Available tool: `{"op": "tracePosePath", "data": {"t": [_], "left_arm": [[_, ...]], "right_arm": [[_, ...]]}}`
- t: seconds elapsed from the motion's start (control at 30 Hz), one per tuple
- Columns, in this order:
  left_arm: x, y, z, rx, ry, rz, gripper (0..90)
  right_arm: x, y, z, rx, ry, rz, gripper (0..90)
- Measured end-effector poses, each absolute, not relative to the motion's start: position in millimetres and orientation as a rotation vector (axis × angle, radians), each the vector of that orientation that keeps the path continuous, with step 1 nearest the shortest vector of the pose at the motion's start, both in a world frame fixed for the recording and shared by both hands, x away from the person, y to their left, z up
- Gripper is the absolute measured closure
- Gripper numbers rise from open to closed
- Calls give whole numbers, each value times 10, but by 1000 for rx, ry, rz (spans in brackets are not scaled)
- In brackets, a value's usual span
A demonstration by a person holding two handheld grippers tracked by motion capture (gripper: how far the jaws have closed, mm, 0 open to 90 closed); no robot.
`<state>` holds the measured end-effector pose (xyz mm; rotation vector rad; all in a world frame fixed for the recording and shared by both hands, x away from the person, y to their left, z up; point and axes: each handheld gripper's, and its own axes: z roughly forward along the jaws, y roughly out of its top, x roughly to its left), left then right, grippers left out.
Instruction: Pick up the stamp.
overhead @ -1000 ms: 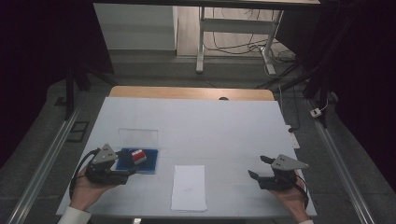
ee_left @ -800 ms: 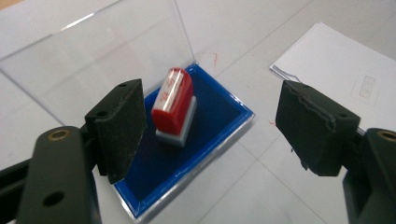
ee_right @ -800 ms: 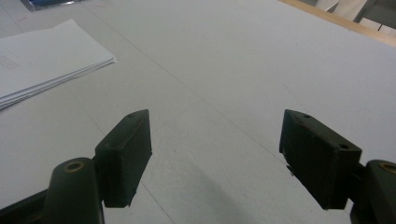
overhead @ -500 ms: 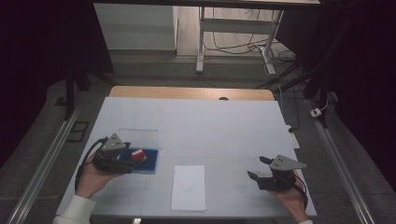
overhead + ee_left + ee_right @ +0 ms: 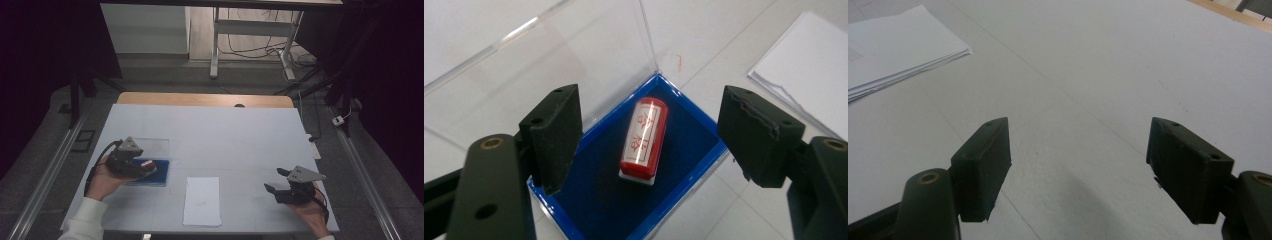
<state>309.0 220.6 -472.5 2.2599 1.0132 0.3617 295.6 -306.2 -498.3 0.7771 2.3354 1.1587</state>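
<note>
Left claw (image 5: pixel 644 145) spread wide though just closing a little, nothing pinched, poised above the red stamp (image 5: pixel 644 141) lying between and beyond the pads on the dark lining of the blue box (image 5: pixel 684 150); long axis running away from the claw, tilted slightly. Right claw (image 5: pixel 278 181) also apart and empty, well off across the worktop (image 5: pixel 230 135), past the paper stack (image 5: pixel 202 201). Stamp's underside and the box's near edge hidden behind the pads; clear lid (image 5: pixel 549 60) hard to trace.

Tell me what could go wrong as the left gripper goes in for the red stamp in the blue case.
The left gripper is open, its jaws just closing, with the red stamp lying between them, untouched.
1. One pad hangs over the blue case wall and may catch it.
2. The clear lid stands close behind and could be knocked.
3. The round stamp may roll.
</note>
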Motion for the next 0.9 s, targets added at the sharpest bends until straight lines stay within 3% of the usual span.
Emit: {"op": "tracePosePath", "data": {"t": [0.3, 0.53, 0.9], "left_arm": [[3127, 2151, -4817, 2327, 996, 339, 370], [3139, 2159, -4851, 2351, 975, 332, 539], [3146, 2211, -4858, 2351, 977, 328, 675]], "right_arm": [[2950, -3041, -4989, 766, 2344, 1156, 258], [2955, -3028, -5012, 758, 2358, 1136, 258], [2950, -3039, -5001, 765, 2350, 1120, 263]]}}
